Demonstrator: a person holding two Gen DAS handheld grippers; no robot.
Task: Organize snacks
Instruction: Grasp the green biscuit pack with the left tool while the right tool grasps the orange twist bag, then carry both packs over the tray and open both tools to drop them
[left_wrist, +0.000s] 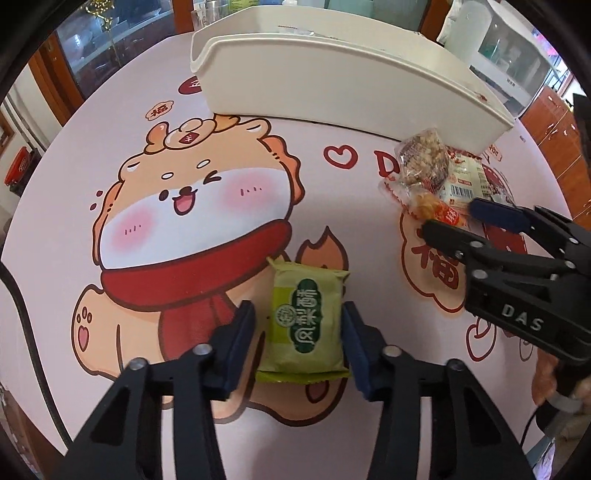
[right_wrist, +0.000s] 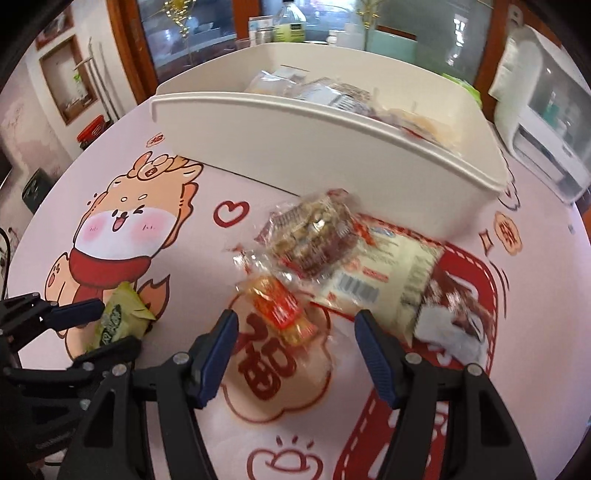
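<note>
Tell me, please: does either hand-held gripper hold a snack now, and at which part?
Nothing is held. The left hand-held gripper is open around the green packet, beside its long sides. The right hand-held gripper is open too.

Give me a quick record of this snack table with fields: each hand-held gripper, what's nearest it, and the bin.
left hand-held gripper: open, fingers on either side of the green snack packet, which lies flat on the table
right hand-held gripper: open, above the cloth, just short of the orange-red candy packet
loose pile: clear-wrapped nut cake lying on a white barcode packet, with a brown and white packet beside it
white bin: behind the pile, already holding several snacks
surface: cartoon tablecloth
</note>
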